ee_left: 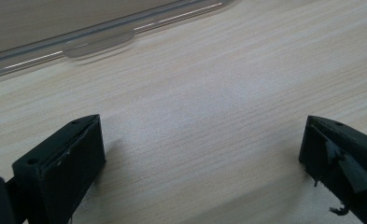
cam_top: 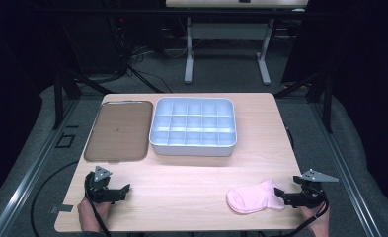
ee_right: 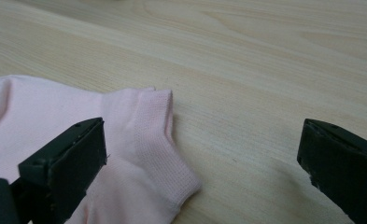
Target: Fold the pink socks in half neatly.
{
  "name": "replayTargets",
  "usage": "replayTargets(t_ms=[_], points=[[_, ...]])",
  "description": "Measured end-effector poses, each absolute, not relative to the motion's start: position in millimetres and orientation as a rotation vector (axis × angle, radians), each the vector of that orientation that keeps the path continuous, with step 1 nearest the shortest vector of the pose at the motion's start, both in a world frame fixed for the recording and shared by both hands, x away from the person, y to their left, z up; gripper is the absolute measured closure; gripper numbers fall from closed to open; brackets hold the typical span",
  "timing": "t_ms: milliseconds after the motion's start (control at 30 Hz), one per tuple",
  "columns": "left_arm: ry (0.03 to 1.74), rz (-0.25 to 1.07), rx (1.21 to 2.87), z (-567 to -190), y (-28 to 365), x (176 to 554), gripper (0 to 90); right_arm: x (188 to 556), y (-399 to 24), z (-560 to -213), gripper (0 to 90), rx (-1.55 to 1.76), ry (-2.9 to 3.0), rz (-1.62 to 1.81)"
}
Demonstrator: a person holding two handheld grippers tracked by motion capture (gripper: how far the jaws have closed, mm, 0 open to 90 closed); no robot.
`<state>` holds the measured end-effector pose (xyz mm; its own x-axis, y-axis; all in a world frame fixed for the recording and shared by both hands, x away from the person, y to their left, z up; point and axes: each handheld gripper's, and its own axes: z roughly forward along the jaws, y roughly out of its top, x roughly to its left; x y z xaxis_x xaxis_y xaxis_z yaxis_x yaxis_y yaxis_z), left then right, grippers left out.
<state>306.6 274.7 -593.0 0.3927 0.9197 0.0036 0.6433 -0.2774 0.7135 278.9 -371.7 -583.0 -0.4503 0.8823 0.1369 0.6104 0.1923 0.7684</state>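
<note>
On the wooden table there is 1 pink sock, 1 brown tray and 1 white divided box, plus 2 grippers held by 2 hands. The box's grid reads as 3 rows of 5 cells, 15 in all. From the table's middle, the sock lies flat at about 4 o'clock near the front edge, the tray at 10 o'clock and the box at 12 o'clock, just beside the tray. The right gripper sits at the sock's 3 o'clock side, held low and roughly level, pointing toward 9 o'clock, the hand behind it at the table's front corner. Its jaws stand wide apart and grip nothing; in the right gripper view the sock's ribbed cuff lies between them, nearer the left jaw. The left gripper rests at 8 o'clock, low, pointing toward 3 o'clock, its jaws spread wide over bare wood, with the tray's rim beyond them.
</note>
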Motion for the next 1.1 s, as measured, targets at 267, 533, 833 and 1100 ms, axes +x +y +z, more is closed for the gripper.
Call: replayTargets(t_ms=[267, 533, 833, 1100], points=[[1.338, 0.567, 2.019, -593.0, 274.6, 306.7, 0.0, 278.7, -371.4, -582.8, 1.3, 1.391, 2.158, 1.138], [1.338, 0.562, 2.020, -593.0, 275.0, 307.0, 0.0, 278.0, -371.9, -582.4, 1.1, 1.387, 2.152, 1.146], [1.338, 0.563, 2.020, -592.9, 274.8, 306.9, 0.0, 276.5, -371.7, -580.6, 0.8, 1.395, 2.129, 1.150], [1.338, 0.562, 2.020, -593.0, 274.9, 307.1, 0.0, 271.0, -355.7, -555.6, 0.0, 1.345, 2.129, 1.119]])
